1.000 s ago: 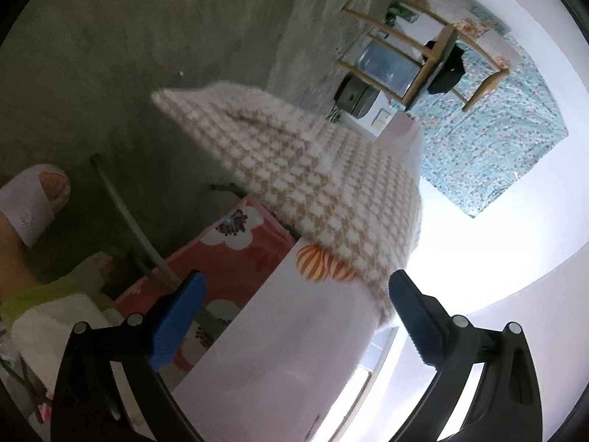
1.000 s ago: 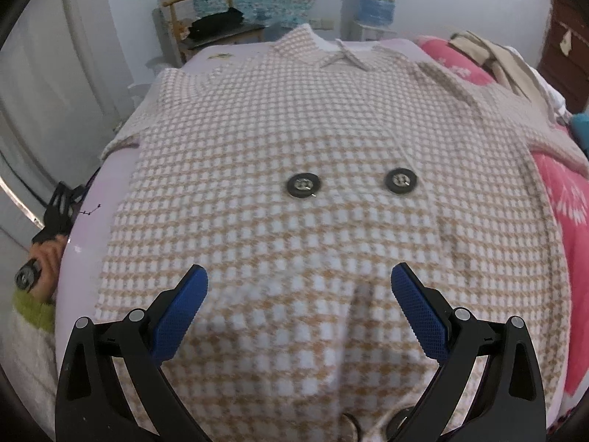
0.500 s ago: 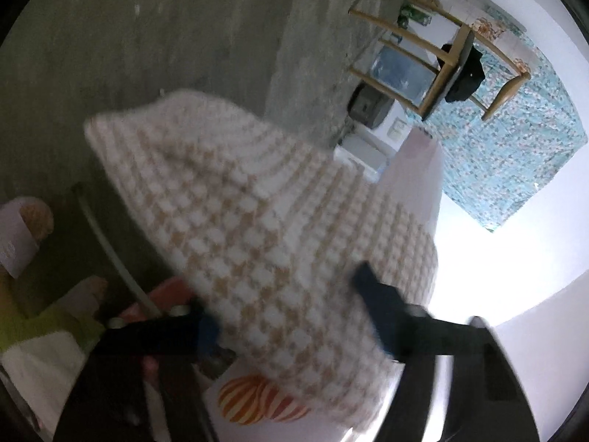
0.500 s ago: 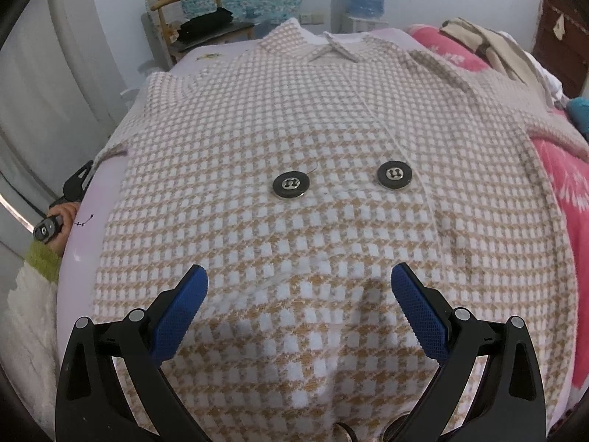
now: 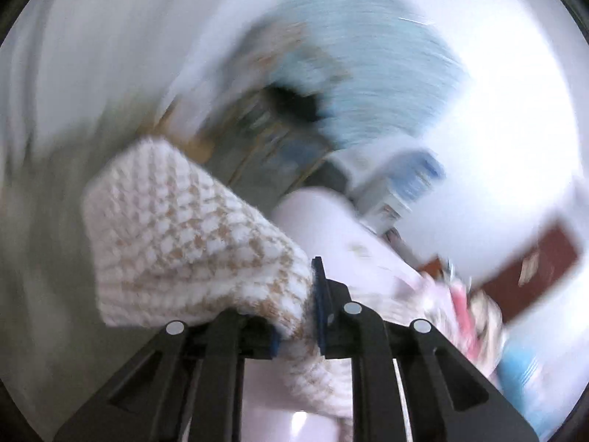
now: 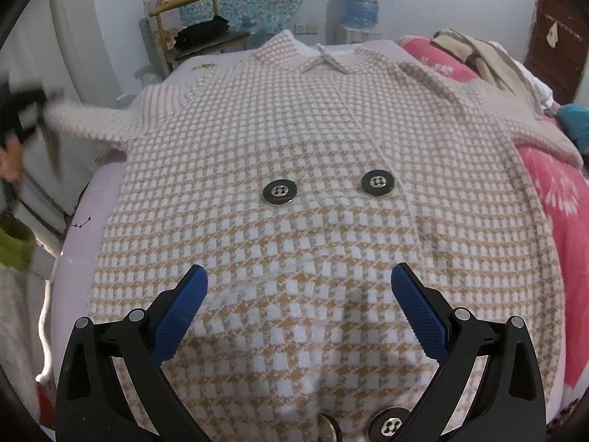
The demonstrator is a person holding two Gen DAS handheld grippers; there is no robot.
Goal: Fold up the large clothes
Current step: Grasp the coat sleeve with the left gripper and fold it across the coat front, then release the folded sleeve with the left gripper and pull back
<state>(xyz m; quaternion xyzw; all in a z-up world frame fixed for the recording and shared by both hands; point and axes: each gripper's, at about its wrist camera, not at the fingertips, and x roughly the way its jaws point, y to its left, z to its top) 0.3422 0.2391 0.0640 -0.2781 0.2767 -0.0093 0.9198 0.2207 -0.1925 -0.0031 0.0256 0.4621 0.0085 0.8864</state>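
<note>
A beige-and-white checked coat point(image 6: 294, 140) lies flat, front up, on the lilac bed sheet point(image 6: 95, 199), with two dark buttons point(image 6: 280, 192) near its middle. My right gripper point(image 6: 299, 268) hovers open over the coat's lower front, nothing between its fingers. In the blurred left wrist view, my left gripper point(image 5: 296, 316) has its jaws closing, pads pinching the cuff of the coat's sleeve point(image 5: 184, 239). In the right wrist view that sleeve point(image 6: 84, 118) is stretched out to the left, toward a blurred hand and gripper at the frame's edge.
A pink flowered blanket point(image 6: 559, 199) lies along the bed's right side with a pile of beige clothes point(image 6: 478, 51) on it. Behind the bed stand a wooden chair point(image 6: 191, 25) with dark clothes and a blue water jug point(image 6: 362, 3). A dark wardrobe is at far right.
My left gripper went from wide open to clamped on the sleeve cuff, and its view swung from the floor up to the room. The sleeve now sticks out leftward. The right gripper barely moved.
</note>
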